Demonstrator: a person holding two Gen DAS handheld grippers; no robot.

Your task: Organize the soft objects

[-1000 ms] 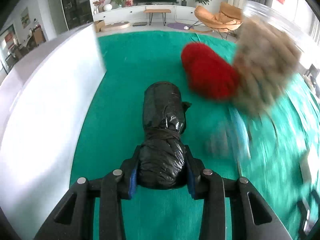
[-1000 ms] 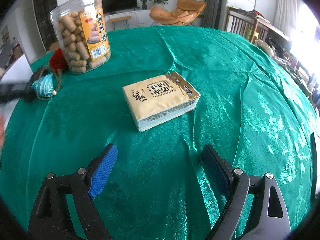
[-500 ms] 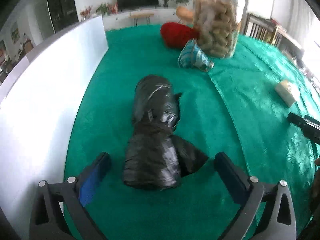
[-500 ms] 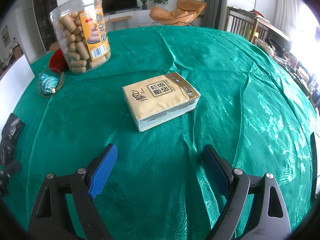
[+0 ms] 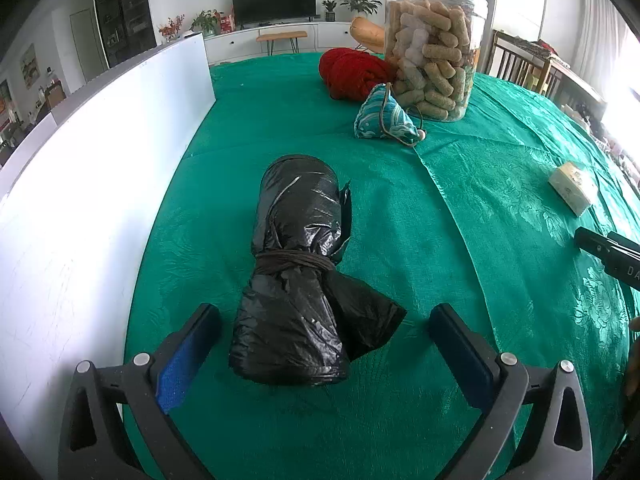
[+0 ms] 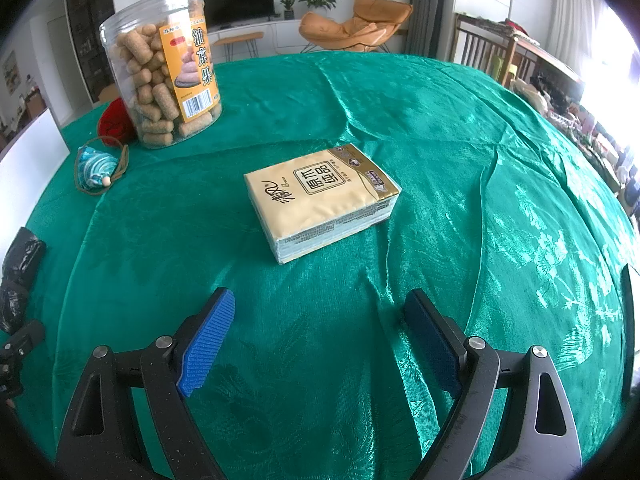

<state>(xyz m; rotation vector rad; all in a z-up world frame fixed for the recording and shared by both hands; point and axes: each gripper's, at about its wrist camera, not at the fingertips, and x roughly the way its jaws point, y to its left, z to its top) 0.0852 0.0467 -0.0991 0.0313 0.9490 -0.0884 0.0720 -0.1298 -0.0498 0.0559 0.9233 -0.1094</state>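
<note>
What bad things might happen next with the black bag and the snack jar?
1. The black bag lies loose between the open left tool; pulling back could snag its flap.
2. The snack jar stands tall, touching the red yarn and blue pouch; grabbing either might tip it.

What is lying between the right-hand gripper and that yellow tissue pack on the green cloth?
Nothing visible. The right gripper is open, and only bare green tablecloth lies between it and the tissue pack. The snack jar stands well off to the side.
</note>
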